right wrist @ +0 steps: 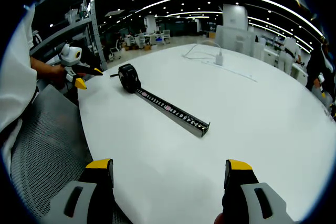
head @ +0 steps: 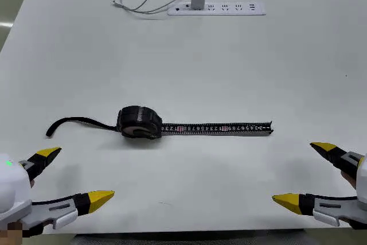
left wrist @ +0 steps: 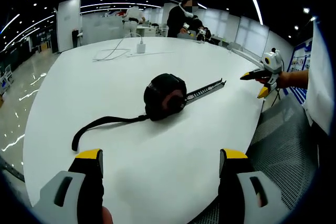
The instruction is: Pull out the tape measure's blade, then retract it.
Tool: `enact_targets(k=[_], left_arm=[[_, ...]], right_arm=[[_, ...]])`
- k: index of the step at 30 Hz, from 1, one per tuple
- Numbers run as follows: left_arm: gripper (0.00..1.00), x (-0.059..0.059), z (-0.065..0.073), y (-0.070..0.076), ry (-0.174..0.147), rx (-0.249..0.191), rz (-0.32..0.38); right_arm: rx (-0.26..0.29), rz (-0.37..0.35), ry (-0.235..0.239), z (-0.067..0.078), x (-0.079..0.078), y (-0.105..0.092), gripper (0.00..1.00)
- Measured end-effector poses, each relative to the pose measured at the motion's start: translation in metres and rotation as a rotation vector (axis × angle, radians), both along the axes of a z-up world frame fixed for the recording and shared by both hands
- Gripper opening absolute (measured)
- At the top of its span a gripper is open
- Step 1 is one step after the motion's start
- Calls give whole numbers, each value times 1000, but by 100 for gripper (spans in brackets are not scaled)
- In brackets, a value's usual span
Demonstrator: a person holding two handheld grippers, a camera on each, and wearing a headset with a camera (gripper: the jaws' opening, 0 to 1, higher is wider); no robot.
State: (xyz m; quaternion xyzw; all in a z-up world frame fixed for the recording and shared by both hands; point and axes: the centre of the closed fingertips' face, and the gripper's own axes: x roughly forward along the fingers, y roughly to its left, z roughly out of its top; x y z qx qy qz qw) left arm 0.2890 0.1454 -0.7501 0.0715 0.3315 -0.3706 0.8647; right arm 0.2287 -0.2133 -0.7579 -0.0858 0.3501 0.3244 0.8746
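On the white table (head: 229,55) lies the tape measure (head: 139,122) with blade (head: 218,128) out; left gripper (head: 77,179) and right gripper (head: 309,173) are released, apart from it.

The head view looks steeply down on the white desk (head: 229,55) from its near edge. Both gripper views look low across it from opposite ends, sharing the tape measure (left wrist: 165,98) at mid-distance.
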Motion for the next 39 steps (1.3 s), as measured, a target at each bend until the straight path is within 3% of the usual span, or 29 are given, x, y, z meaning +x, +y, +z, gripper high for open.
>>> enact_targets(k=[13, 15, 18, 25, 39], left_arm=[[89, 5, -3, -5, 4, 13, -1], [89, 6, -2, -12, 13, -17, 4], [89, 6, -6, -21, 15, 3, -8], [89, 16, -4, -36, 16, -29, 8], [87, 24, -6, -58, 15, -36, -6]], right_arm=[[5, -2, -2, 1, 1, 0, 86], [5, -1, -2, 0, 2, 0, 86], [12, 4, 3, -1, 2, 1, 86], [12, 12, 6, -1, 5, 1, 86], [18, 8, 7, 1, 10, 1, 85]])
